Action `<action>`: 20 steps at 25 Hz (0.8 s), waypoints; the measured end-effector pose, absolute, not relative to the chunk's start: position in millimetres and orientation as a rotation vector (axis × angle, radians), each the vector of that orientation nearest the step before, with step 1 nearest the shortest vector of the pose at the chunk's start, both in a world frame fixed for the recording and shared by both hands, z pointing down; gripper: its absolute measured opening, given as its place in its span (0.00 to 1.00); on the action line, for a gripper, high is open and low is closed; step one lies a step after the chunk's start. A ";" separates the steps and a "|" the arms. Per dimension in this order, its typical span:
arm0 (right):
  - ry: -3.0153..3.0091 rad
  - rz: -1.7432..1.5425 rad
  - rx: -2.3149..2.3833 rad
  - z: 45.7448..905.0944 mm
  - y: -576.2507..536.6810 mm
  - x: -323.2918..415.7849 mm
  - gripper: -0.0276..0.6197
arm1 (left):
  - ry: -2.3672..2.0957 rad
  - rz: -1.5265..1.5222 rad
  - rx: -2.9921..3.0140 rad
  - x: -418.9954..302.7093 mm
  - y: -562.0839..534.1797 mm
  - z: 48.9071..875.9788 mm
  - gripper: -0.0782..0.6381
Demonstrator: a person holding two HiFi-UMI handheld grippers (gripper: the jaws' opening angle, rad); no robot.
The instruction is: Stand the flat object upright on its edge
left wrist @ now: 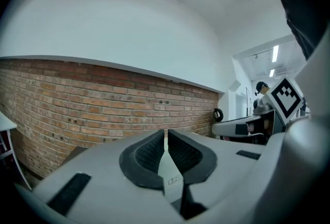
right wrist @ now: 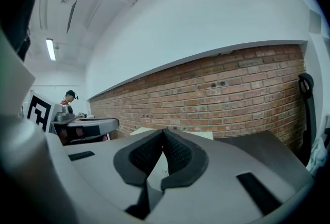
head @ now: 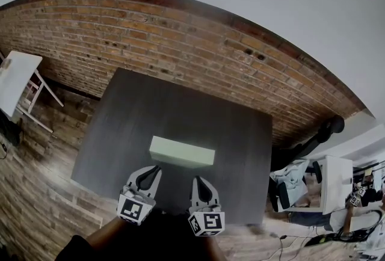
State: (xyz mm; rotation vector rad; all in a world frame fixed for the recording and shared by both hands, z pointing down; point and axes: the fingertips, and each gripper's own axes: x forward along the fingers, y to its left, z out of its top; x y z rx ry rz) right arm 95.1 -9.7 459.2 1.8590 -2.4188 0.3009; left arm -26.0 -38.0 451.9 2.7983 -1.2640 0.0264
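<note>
L tool (head: pixel 151 171) & R tool (head: pixel 198 182) are hovering clenched, empty, at 6 o'clock of flat block (head: pixel 182 152): prob. light, stiff; grip long edges.

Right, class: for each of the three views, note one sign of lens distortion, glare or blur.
Head view: the brick wall bows into an arc, the table looks skewed. Left gripper view: black corners, bright ceiling lights at right. Right gripper view: black corners too, a glowing strip light at upper left.

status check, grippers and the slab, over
Left gripper shut, empty. Right gripper shut, empty. Pale green slab on table, not gripped, just ahead of both. Nothing in the way.
</note>
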 end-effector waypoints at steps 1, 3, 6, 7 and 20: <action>-2.423 0.301 1.849 462.8 -6.6 90.9 0.08 | -1.256 0.030 2.806 -23.6 -34.1 454.8 0.18; -2.429 0.309 1.844 468.3 -2.3 85.5 0.08 | -1.246 0.041 2.807 -22.6 -30.3 461.0 0.18; -2.428 0.325 1.853 472.2 0.4 83.8 0.08 | -1.239 0.062 2.787 -25.7 -30.6 467.7 0.18; -2.428 0.324 1.853 472.2 0.8 83.9 0.08 | -1.242 0.061 2.784 -26.3 -31.1 467.3 0.18; -2.445 0.303 1.827 474.1 2.2 84.9 0.08 | -1.227 0.073 2.785 -21.5 -31.0 470.7 0.18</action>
